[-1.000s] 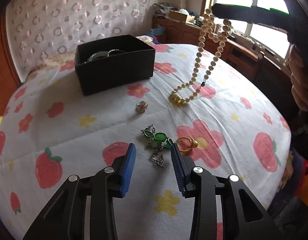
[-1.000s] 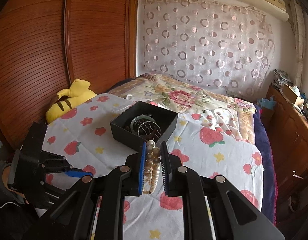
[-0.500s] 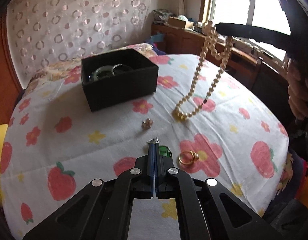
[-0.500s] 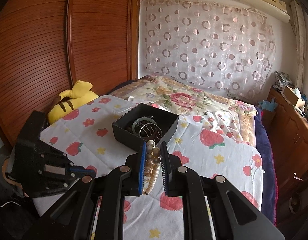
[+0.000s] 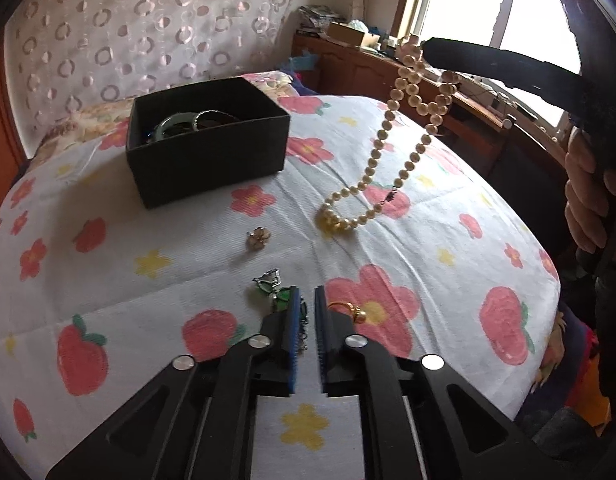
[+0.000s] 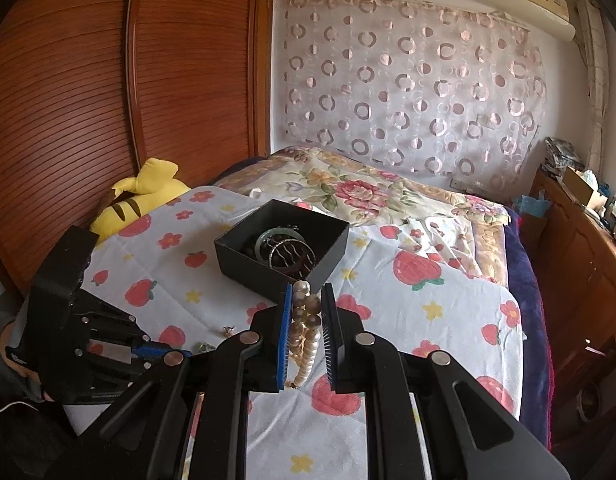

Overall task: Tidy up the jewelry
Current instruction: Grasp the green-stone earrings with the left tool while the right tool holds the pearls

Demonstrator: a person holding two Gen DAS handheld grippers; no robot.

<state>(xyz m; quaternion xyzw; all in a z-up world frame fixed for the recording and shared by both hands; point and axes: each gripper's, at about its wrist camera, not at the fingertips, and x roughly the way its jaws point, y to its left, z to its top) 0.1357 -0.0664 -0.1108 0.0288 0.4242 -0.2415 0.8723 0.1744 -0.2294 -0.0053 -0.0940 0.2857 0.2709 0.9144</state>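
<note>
A black box (image 5: 212, 148) with bangles inside stands on the flowered sheet; it also shows in the right wrist view (image 6: 284, 246). My right gripper (image 6: 306, 308) is shut on a pearl necklace (image 6: 306, 336); the necklace (image 5: 391, 148) hangs from it with its lower end resting on the sheet. My left gripper (image 5: 306, 300) is low over a green-stone chain piece (image 5: 278, 290), its jaws a narrow gap apart with the chain between them. A gold ring (image 5: 349, 309) lies just right of its fingers. A small flower earring (image 5: 258, 238) lies further ahead.
A yellow plush toy (image 6: 142, 196) lies at the bed's left edge by the wooden wardrobe. A floral quilt (image 6: 347, 190) lies behind the box. A wooden dresser (image 6: 579, 248) runs along the right. The bed edge drops off at the right (image 5: 547, 300).
My left gripper closed fully over the green chain piece, then its jaws parted slightly. The right gripper lifted the pearl necklace a little higher and toward the box.
</note>
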